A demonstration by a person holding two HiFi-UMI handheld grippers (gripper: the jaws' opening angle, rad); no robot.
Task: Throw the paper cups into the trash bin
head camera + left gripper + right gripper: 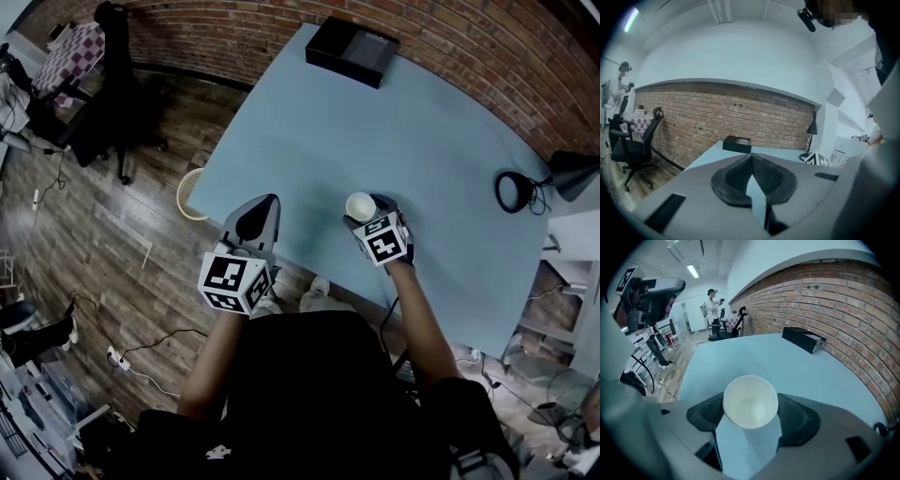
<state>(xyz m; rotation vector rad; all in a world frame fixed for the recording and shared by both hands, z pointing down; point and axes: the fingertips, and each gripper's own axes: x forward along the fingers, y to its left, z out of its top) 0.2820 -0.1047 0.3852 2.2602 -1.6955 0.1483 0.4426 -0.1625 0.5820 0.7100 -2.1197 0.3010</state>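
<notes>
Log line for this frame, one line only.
left tongs: shut, empty | right tongs: closed on white paper cup | cup over light blue table | not binned yet

The head view looks steeply down from above the person onto the table (375, 122), with the left gripper (268, 204) and right gripper (367, 208) at its near edge; the left gripper view faces about level along the table to the wall (717, 117); the right gripper view tilts down, close over the cup (750, 401). All three share the table and box (352, 52).
</notes>
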